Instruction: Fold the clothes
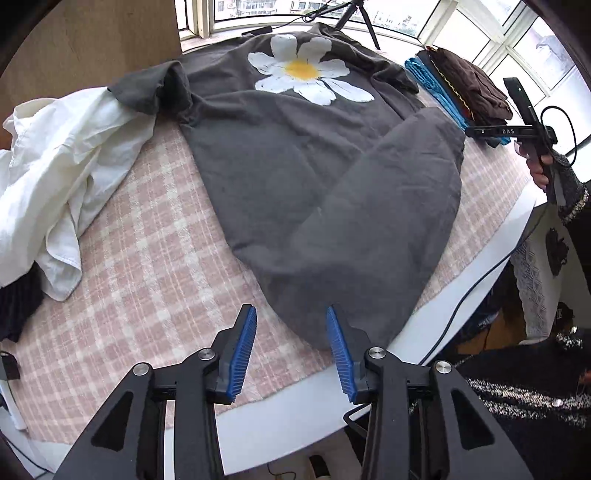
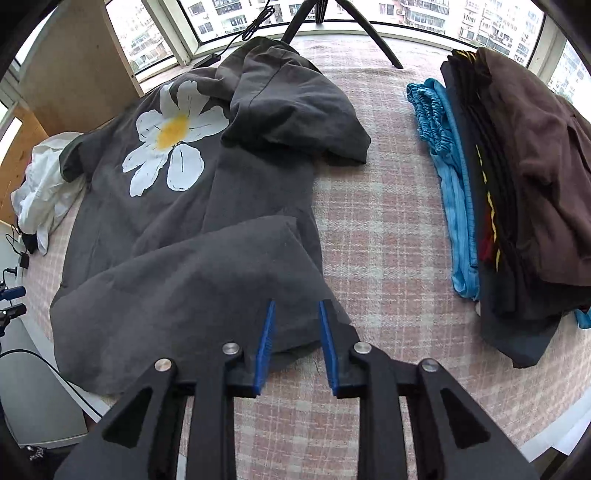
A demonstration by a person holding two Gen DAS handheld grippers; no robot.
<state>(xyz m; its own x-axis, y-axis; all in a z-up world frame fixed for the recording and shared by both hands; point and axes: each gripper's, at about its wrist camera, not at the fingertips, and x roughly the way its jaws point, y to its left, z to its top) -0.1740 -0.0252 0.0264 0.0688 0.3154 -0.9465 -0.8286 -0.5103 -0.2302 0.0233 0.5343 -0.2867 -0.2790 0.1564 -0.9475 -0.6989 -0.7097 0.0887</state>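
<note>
Left wrist view: "DAS" is read in white letters on the right gripper (image 1: 513, 131), seen side-on at the right edge and held by a hand (image 1: 540, 170) in a speckled sleeve (image 1: 570, 190); whether it is open cannot be told from here. The left gripper (image 1: 291, 314) is held open, nothing between the blue pads (image 1: 243, 354), just above the hem of the grey T-shirt (image 1: 288, 162). The shirt is spread on the pink checked cloth (image 1: 147, 258), daisy print (image 1: 306, 70) up, its near right corner folded over the body. Bare cloth is left between the shirt and the white garment (image 1: 62, 166) crumpled at the left. The white table edge (image 1: 461, 273) is seen close behind the hem

Right wrist view: the right gripper (image 2: 296, 306) is held open and empty, pads astride the folded corner of the grey T-shirt (image 2: 192, 266). A wide strip of checked cloth (image 2: 388, 221) is left free between the shirt and the folded stack (image 2: 517, 184) at the right, brown piece on top, blue garment (image 2: 447, 177) beside it. Tripod legs (image 2: 369, 26) and windows (image 2: 443, 14) onto apartment blocks are seen behind
</note>
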